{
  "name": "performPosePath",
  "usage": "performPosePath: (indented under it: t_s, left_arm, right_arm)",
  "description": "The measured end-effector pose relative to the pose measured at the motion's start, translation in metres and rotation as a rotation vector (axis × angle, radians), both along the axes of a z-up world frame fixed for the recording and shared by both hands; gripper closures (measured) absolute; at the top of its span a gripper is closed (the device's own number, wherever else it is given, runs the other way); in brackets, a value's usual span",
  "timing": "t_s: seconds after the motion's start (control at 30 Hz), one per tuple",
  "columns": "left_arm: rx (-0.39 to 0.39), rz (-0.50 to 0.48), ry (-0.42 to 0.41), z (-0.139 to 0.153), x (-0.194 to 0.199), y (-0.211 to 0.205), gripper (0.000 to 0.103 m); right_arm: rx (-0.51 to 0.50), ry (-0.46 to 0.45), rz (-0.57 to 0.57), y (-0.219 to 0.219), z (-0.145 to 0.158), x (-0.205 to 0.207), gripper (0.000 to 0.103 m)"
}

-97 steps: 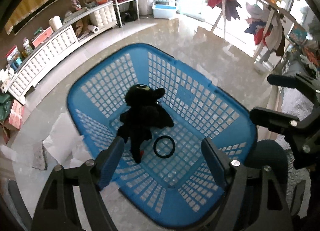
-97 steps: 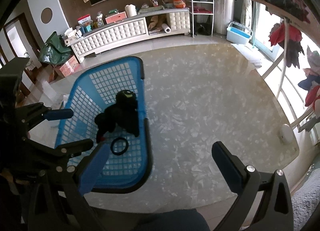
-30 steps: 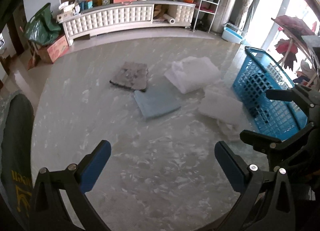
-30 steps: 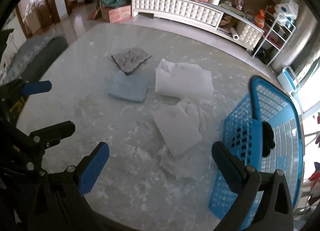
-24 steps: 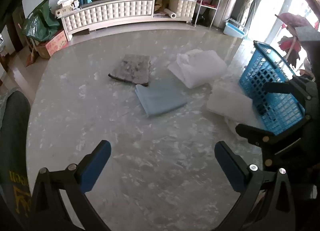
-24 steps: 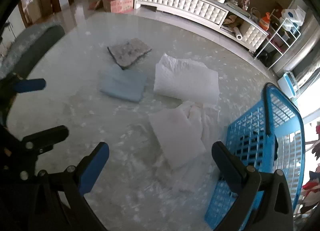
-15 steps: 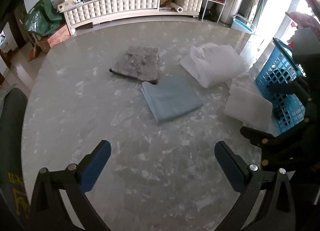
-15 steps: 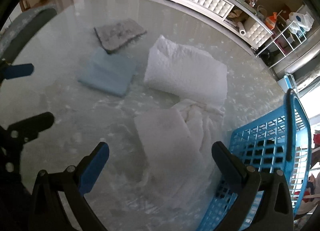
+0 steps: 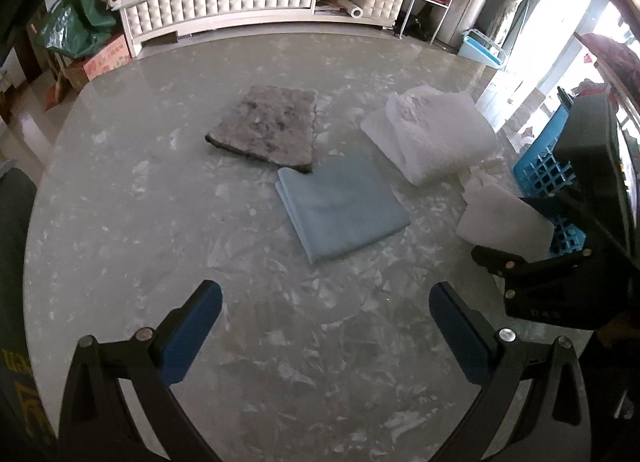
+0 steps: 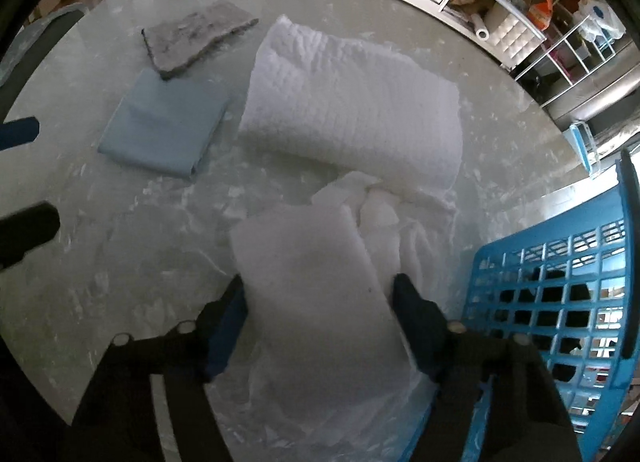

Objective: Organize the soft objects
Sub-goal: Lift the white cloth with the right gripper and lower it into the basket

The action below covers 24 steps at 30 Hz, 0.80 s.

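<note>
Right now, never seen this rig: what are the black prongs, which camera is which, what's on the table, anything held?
No robot: a person holds a two-finger tool in each hand, each with a fisheye camera looking along its fingers. In the left view, the left tool is open over bare marble table. In the right view, the right tool has just been closing around a flat white foam pad; whether its pads press yet is unclear. Also on the table: a grey felt pad, a folded blue cloth, a folded white quilted blanket and a blue basket.
</note>
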<state>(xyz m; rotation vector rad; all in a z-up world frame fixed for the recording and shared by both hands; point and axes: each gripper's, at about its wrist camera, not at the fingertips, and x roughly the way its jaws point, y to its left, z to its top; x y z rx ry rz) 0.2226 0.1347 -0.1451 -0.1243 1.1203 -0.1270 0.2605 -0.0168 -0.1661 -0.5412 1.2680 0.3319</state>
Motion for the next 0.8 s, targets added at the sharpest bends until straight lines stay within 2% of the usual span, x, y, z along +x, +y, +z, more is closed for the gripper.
performPosePath:
  t_s: [0.17,0.33,0.57,0.67,0.8]
  left_arm:
    - [-0.023,-0.021,0.0,0.006,-0.002,0.004,0.0]
    - [-0.013,-0.022,-0.009,0.016,-0.001,0.009,0.0]
    - [0.05,-0.086,-0.048,0.033,0.001,0.002,0.0]
    - [0.079,-0.122,-0.058,0.038,0.005,0.001,0.0]
    - [0.1,-0.155,-0.062,0.043,0.01,0.003,0.0]
  right_arm:
    - [0.024,-0.007,-0.01,-0.002,0.011,-0.003,0.049]
    - [0.109,-0.028,-0.052,-0.012,0.038,-0.01,0.051]
    - [0.258,-0.057,-0.078,-0.03,0.098,-0.02,0.051]
    - [0.314,-0.106,-0.084,-0.041,0.13,-0.028,0.051]
    - [0.337,-0.176,-0.103,-0.064,0.168,-0.034,0.051]
